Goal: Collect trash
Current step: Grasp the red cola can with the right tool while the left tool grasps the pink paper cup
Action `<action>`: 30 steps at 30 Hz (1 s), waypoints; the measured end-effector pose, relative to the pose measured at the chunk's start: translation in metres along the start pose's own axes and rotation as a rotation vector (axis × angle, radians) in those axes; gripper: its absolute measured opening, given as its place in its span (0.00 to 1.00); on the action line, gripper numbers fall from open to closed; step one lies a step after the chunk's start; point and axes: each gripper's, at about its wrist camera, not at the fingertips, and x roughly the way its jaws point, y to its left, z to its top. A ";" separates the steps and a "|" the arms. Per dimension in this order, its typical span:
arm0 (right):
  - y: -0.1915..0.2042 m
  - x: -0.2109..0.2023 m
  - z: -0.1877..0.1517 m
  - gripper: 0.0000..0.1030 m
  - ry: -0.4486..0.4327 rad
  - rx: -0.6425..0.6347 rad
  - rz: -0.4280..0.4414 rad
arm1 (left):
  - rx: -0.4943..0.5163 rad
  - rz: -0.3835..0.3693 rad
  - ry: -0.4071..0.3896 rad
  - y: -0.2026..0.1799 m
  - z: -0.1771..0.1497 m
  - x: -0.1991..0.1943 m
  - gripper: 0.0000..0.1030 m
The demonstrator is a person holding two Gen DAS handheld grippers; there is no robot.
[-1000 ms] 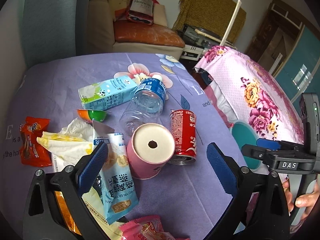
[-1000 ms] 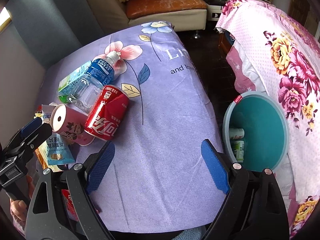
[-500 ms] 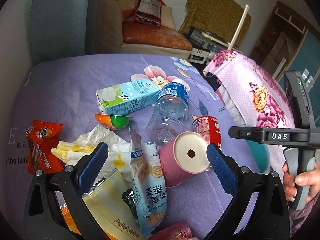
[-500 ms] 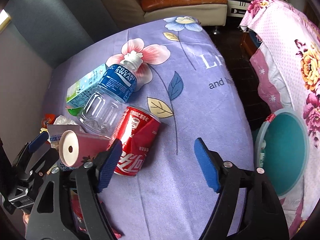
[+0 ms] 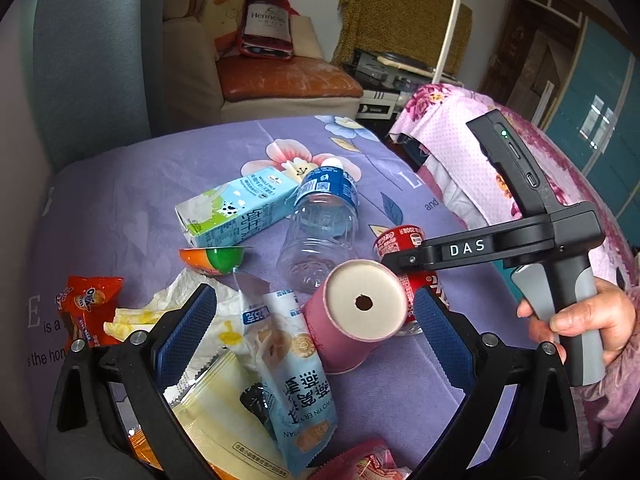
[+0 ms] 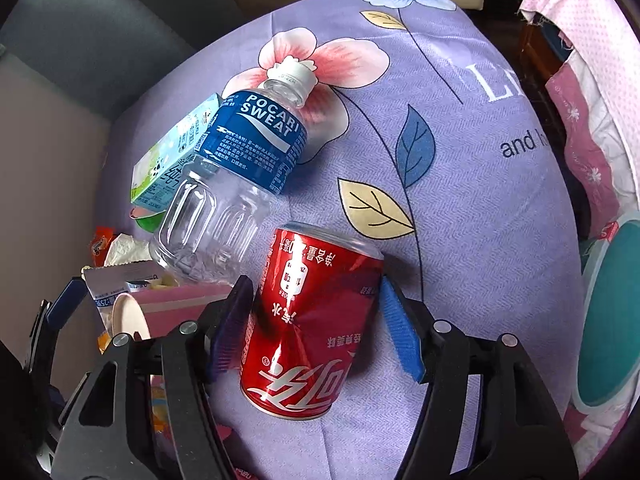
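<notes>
A red cola can (image 6: pixel 304 320) lies on its side on the purple flowered cloth (image 6: pixel 460 208). My right gripper (image 6: pixel 316 284) points down over it with the can between its blue pads. The jaws are closing; a thin gap still shows at the right pad (image 6: pixel 400 336). In the left wrist view the can (image 5: pixel 404 236) sits half hidden behind that gripper's black frame (image 5: pixel 468 246). My left gripper (image 5: pixel 314 296) hovers open above a tipped pink paper cup (image 5: pixel 360 312) and holds nothing.
A clear Pocari Sweat bottle (image 6: pixel 224 200) and a milk carton (image 5: pixel 236 212) lie beside the can. Snack wrappers (image 5: pixel 304 380), crumpled tissue (image 5: pixel 172 312), a red packet (image 5: pixel 88 308) and an orange-green shell (image 5: pixel 212 260) litter the near left. A teal bin (image 6: pixel 612 312) stands off the table's right edge.
My right gripper has swung left from the bin side and dropped over the red can, its jaws narrowing around it. The left gripper has rolled slightly and stayed in place.
</notes>
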 end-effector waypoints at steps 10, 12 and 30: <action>-0.049 -0.029 -0.035 0.60 -0.039 0.072 -0.041 | 0.122 0.034 0.077 -0.038 -0.002 0.030 0.82; -0.054 -0.034 -0.043 0.60 -0.048 0.078 -0.044 | 0.107 0.047 0.105 -0.035 -0.005 0.042 0.82; -0.075 -0.034 -0.066 0.63 -0.063 0.102 -0.013 | -0.023 0.015 0.126 -0.039 -0.008 0.040 0.59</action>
